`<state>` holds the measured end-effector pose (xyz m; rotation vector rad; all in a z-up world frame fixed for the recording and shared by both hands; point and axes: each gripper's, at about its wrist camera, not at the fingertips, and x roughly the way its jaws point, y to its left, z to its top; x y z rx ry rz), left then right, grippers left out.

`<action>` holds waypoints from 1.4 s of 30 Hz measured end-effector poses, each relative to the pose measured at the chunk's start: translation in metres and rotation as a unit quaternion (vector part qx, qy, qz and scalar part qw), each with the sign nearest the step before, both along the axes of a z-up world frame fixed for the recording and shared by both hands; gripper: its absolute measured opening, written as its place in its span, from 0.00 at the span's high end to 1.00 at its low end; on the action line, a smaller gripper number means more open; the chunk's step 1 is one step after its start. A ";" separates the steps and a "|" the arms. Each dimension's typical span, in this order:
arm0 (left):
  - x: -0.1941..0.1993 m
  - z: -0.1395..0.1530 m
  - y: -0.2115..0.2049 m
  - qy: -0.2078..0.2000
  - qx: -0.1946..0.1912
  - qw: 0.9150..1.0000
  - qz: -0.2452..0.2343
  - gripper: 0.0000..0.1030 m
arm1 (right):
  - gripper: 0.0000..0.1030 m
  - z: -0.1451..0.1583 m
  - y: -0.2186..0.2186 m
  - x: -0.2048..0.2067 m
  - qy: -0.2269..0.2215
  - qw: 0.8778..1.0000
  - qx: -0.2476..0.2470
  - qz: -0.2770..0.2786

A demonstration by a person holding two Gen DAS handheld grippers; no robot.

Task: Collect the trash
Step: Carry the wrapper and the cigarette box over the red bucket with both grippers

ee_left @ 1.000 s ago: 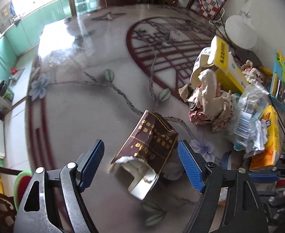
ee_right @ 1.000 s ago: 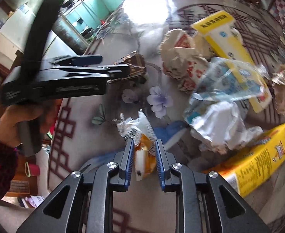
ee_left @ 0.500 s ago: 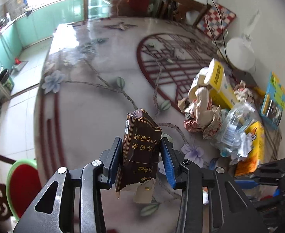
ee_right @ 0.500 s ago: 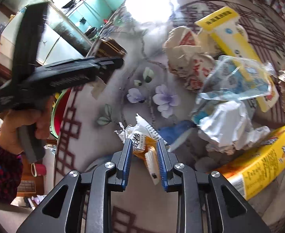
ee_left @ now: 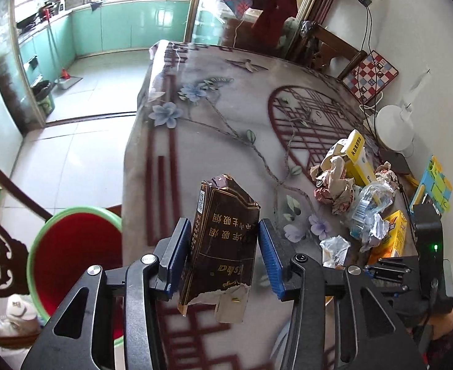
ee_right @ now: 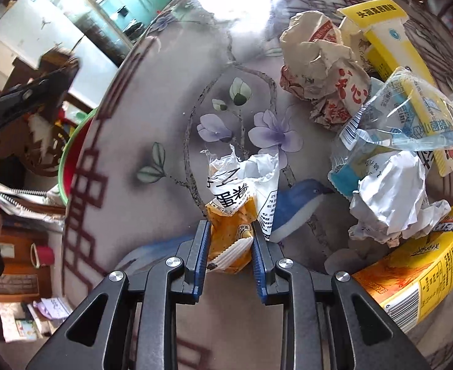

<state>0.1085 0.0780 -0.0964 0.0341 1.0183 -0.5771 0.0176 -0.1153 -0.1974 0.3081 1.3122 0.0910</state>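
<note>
Currently left claw (ee_left: 223, 260) is clamped on the torn brown carton (ee_left: 223, 240), held upright, lifted off the surface (ee_left: 226, 117), bin (ee_left: 72, 262) just left of it and below. Right claw (ee_right: 230, 246) is narrow, pinching the egg-roll wrapper (ee_right: 238, 203) near the surface edge, trash pile (ee_right: 380, 123) to the wrapper's right.

Risks, my read:
- Carton's bottom flap is ripped and hangs loose; a piece could tear off or miss the bin if released before the claw is over it.
- Wrapper is thin and crinkly, gripped only at its lower end; could slip out on the carry.

Views: left wrist shows the bin's red inside and the whole pile beyond the carton. Right wrist shows only a sliver of bin rim (ee_right: 72, 154), but shows the wrapper grip, which the left view doesn't.
</note>
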 end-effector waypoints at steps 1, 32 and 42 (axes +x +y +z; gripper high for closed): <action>-0.001 0.001 0.003 -0.001 -0.001 1.000 0.002 0.58 | 0.84 0.002 0.000 0.000 -0.005 1.000 0.015 -0.009; -0.012 0.010 0.098 -0.015 0.028 0.994 0.104 0.56 | 0.86 0.136 0.111 0.046 -0.156 0.985 -0.009 0.070; -0.008 0.000 0.128 -0.010 0.051 0.988 0.144 0.56 | 0.86 0.125 0.143 0.069 -0.145 0.984 0.008 0.106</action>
